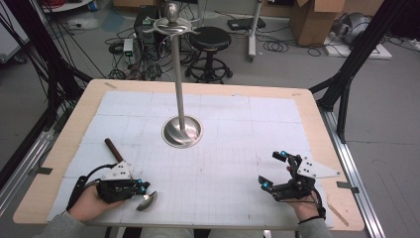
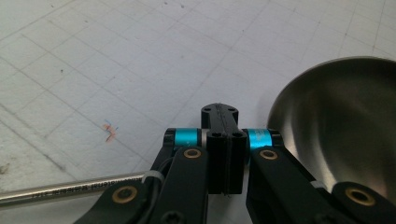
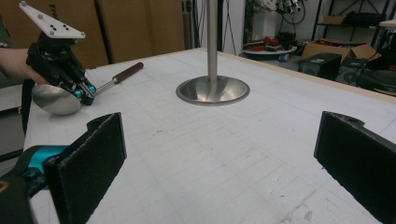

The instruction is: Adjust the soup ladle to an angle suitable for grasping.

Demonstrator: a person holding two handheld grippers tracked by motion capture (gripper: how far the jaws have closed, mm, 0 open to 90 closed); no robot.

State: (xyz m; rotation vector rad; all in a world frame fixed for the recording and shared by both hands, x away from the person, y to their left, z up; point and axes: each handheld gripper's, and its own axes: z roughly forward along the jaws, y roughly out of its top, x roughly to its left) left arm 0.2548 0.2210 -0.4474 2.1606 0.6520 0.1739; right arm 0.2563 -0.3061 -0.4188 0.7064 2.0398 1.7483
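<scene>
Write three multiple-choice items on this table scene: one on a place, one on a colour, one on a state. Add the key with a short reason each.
1. Where does the stand's round base sit?
A. at the table's left edge
B. near the middle of the white mat
C. on the floor

2. What colour is the ladle's handle end?
A. dark brown
B. bright yellow
C. white

3. How do the right tongs stand?
A. shut on the ladle
B. shut on the stand's pole
C. open, with nothing between the jaws

Key: 1 B, the base rests on the mat about midway between both sides. 2 A, the grip at the far end of the steel shaft is dark brown. 3 C, the right gripper view shows the jaws wide apart over bare mat, while the left tongs are shut on the ladle.
</scene>
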